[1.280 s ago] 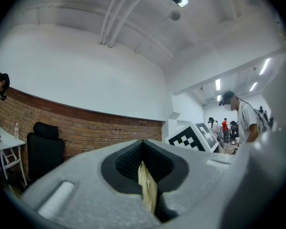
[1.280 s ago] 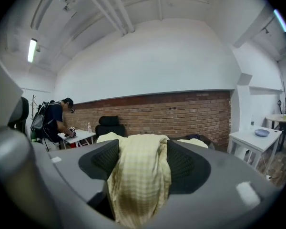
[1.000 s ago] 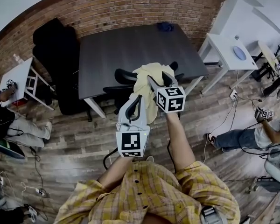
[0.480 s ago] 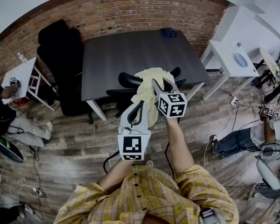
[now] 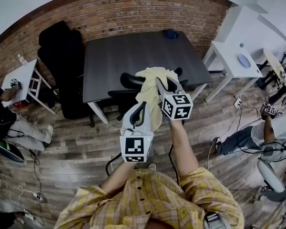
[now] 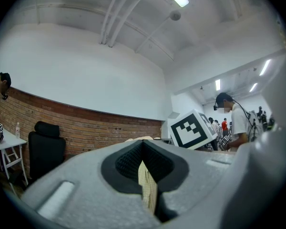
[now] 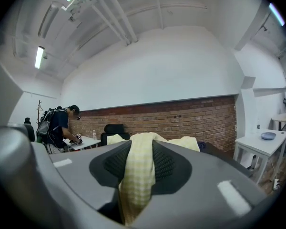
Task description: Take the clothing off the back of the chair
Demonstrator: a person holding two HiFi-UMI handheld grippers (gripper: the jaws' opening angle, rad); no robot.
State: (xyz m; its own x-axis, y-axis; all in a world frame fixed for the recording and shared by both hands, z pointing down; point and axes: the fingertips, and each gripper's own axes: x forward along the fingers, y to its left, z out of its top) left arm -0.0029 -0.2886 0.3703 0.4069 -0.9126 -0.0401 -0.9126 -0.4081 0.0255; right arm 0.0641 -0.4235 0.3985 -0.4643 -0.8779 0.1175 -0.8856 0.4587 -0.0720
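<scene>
Clothing: I see a pale yellow checked garment [image 5: 151, 87] bunched over the top of the chair [image 5: 127, 81] back, dead ahead of me at 12 o'clock. One side hangs down toward me between the two tools.

Chair: black office chair, pushed against the near edge of the dark table [image 5: 133, 51]. Its back shows at 9 and 3 o'clock of the cloth heap.

Left gripper: my left gripper [image 5: 142, 109] sits at about 7 o'clock of the heap, on the hanging part. In the left gripper view, the left gripper [image 6: 144, 162] has its jaws pressed together on a thin fold of the clothing [image 6: 148, 187], which shows edge-on between the dark pads.

Right gripper: my right gripper [image 5: 163, 83] is at 3 o'clock of the heap, up at the top of the chair back. In the right gripper view, the right gripper [image 7: 139, 162] has just been closing and is clamped on a thick roll of the clothing [image 7: 137, 178]. The roll fills the gap between the pads and spills over the top of them.

Table: bare apart from a small blue thing [image 5: 170, 34] at its far edge, at 1 o'clock from the chair.

Surroundings: a brick wall [image 5: 133, 8] runs behind the table. A second black chair [image 5: 59, 46] stands at 10 o'clock. A white side table [image 5: 229, 49] with a blue plate [image 5: 244, 61] stands at 2 o'clock.

People: one person [image 5: 9, 123] sits low at 9 o'clock, and another person [image 5: 250, 137] is on the floor at 4 o'clock.
</scene>
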